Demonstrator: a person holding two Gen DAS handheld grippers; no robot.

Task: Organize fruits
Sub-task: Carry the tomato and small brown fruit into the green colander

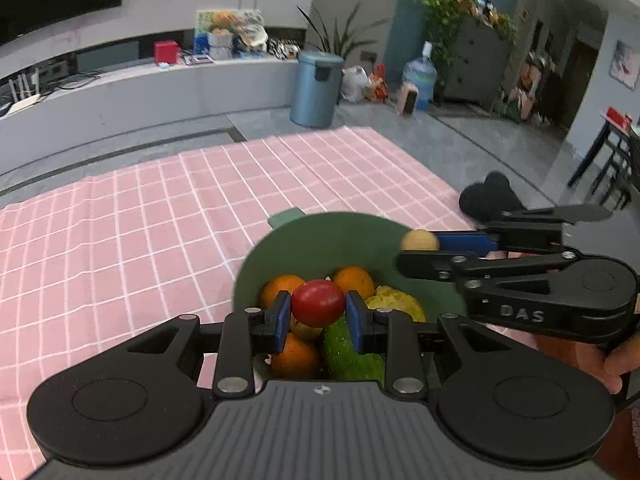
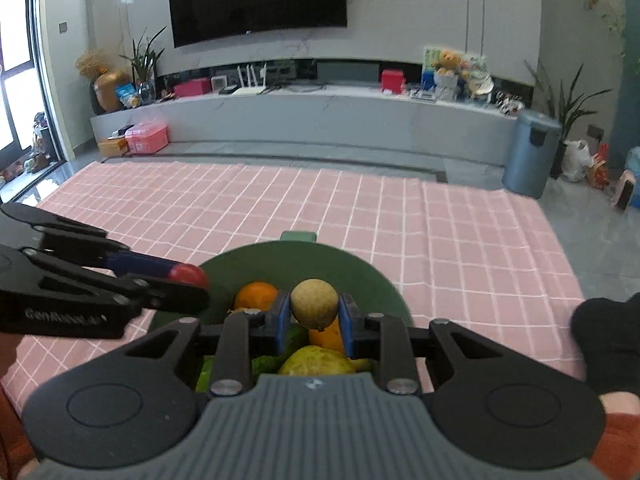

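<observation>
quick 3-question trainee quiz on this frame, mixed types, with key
1. True or false: the left hand-held gripper is shut on the red tomato.
2. What does the right hand-held gripper hold? A) an orange B) a round tan fruit C) the cucumber
3. Fill in: both held fruits hang over the green ____, which stands on the pink checked cloth.

Key: 1 true. 2 B, the tan fruit. 3 bowl; it also holds oranges and a cucumber.
</observation>
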